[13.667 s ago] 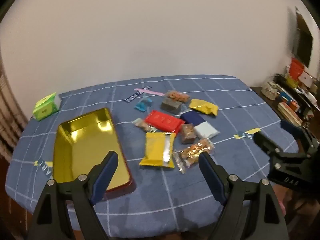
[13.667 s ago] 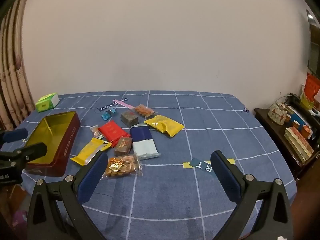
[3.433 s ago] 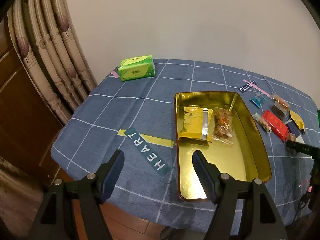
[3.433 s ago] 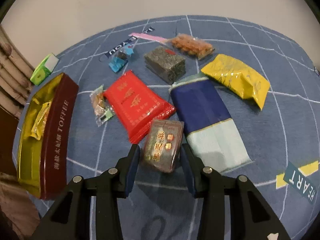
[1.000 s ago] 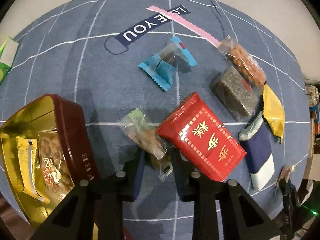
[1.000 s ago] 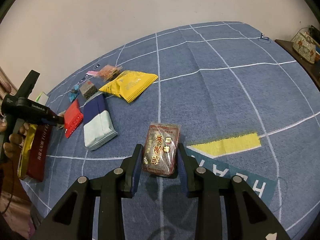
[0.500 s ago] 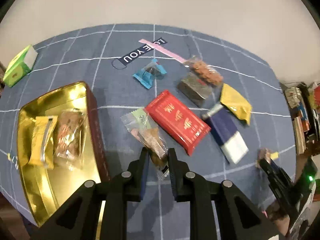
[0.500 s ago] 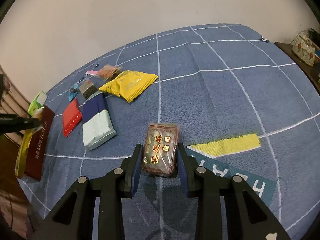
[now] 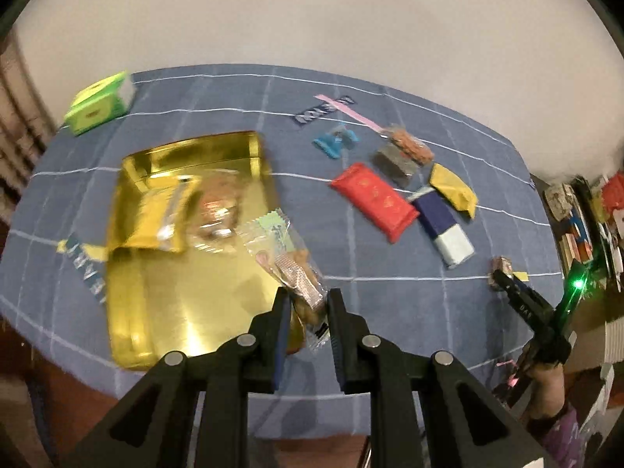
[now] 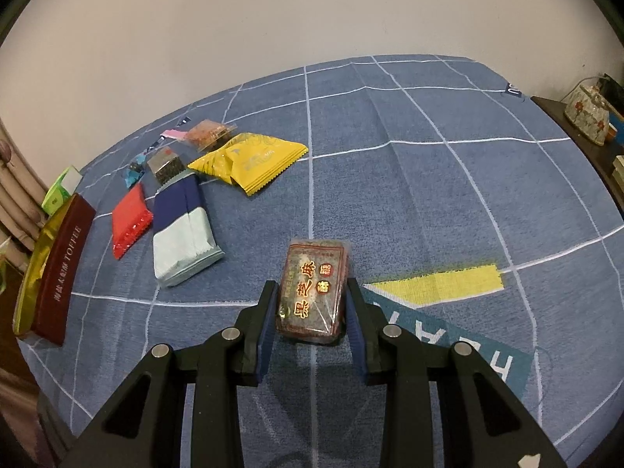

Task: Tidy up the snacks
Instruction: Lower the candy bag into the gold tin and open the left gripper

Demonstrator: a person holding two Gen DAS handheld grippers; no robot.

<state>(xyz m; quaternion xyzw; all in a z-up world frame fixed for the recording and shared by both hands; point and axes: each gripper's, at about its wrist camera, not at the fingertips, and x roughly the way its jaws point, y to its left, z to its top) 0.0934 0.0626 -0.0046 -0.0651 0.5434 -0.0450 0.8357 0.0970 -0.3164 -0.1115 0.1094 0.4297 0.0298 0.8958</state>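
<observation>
My left gripper is shut on a clear snack packet and holds it above the right side of the gold tin. The tin holds a yellow packet and a clear nut packet. My right gripper is shut on a brown sesame cake packet above the blue cloth; it also shows in the left wrist view. On the cloth lie a red packet, a navy-and-white packet, a yellow packet, a grey block, a blue candy and an orange nut packet.
A green tissue box stands at the table's far left corner. The tin's maroon side faces the right wrist view. A side cabinet with books and a floral pot stands right of the table. Yellow and teal cloth lettering lies under my right gripper.
My left gripper has carried the clear snack packet leftward from beside the red packet to above the tin. My right gripper has kept the sesame cake packet almost still.
</observation>
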